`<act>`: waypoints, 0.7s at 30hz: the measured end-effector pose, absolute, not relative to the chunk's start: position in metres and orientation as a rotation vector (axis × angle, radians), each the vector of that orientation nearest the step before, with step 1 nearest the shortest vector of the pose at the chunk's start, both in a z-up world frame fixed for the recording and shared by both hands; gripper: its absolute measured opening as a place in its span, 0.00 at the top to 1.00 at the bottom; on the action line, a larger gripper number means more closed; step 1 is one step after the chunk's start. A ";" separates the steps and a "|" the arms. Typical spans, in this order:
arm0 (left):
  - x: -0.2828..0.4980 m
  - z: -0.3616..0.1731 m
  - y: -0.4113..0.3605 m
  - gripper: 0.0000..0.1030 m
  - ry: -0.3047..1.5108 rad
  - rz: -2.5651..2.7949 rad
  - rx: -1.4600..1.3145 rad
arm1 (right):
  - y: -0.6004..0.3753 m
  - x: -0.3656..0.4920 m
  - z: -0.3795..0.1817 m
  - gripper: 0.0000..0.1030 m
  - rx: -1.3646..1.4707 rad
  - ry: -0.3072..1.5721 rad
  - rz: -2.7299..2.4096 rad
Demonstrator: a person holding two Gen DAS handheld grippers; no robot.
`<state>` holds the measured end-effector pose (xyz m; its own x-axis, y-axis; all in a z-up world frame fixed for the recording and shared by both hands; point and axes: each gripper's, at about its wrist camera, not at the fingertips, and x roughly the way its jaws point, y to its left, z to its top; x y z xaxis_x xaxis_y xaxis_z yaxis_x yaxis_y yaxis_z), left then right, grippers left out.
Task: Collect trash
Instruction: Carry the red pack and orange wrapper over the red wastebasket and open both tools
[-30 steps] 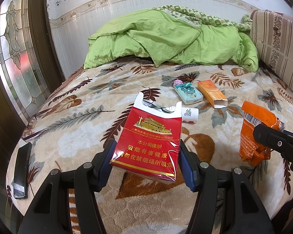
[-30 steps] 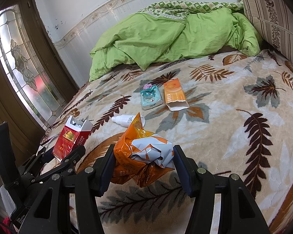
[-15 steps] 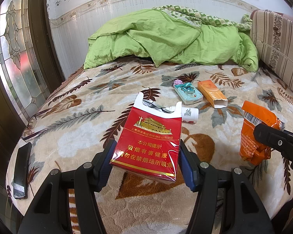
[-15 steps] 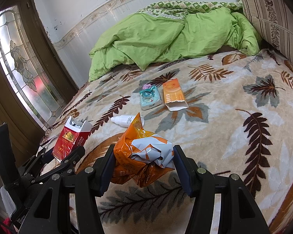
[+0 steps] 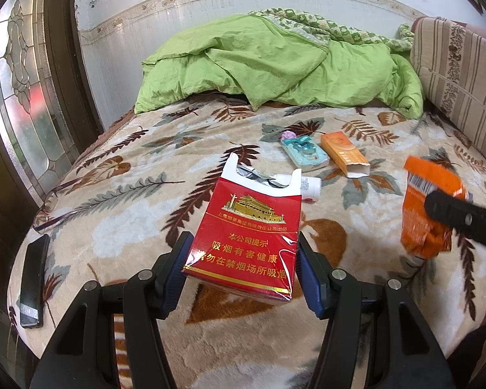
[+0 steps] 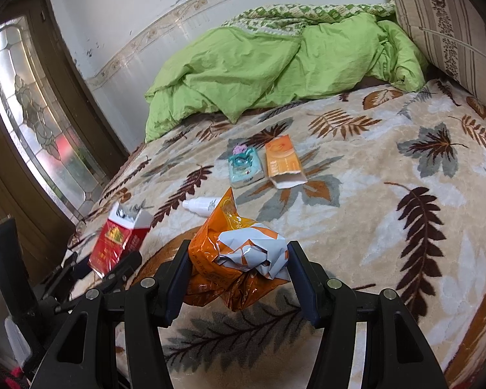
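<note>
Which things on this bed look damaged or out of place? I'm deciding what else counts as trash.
The orange carton lies with its end torn open, beside a teal packet. A small white bottle lies tipped on its side. A phone sits near the bed's edge.

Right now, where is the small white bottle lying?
The white bottle lies on the bed blanket, between the red cigarette pack and the open orange box, just beyond the orange wrapper.
</note>
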<state>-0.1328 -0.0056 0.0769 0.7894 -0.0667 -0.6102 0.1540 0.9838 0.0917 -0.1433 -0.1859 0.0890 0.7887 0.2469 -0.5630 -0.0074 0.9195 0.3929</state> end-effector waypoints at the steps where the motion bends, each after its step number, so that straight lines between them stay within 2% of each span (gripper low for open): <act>1: -0.135 0.078 -0.007 0.42 0.652 -0.127 0.140 | -0.189 -0.147 0.093 0.40 0.394 0.640 0.134; 10: -0.187 0.103 -0.042 0.42 0.637 -0.289 0.144 | -0.229 -0.205 0.116 0.40 0.501 0.626 0.111; 21: -0.255 0.134 -0.146 0.42 0.662 -0.736 0.230 | -0.342 -0.340 0.138 0.40 0.623 0.541 -0.142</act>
<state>-0.2547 -0.1459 0.1337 0.5514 -0.5456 -0.6311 0.6853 0.7277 -0.0304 -0.3402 -0.3424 0.1379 0.8525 0.0334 -0.5217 0.2846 0.8074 0.5168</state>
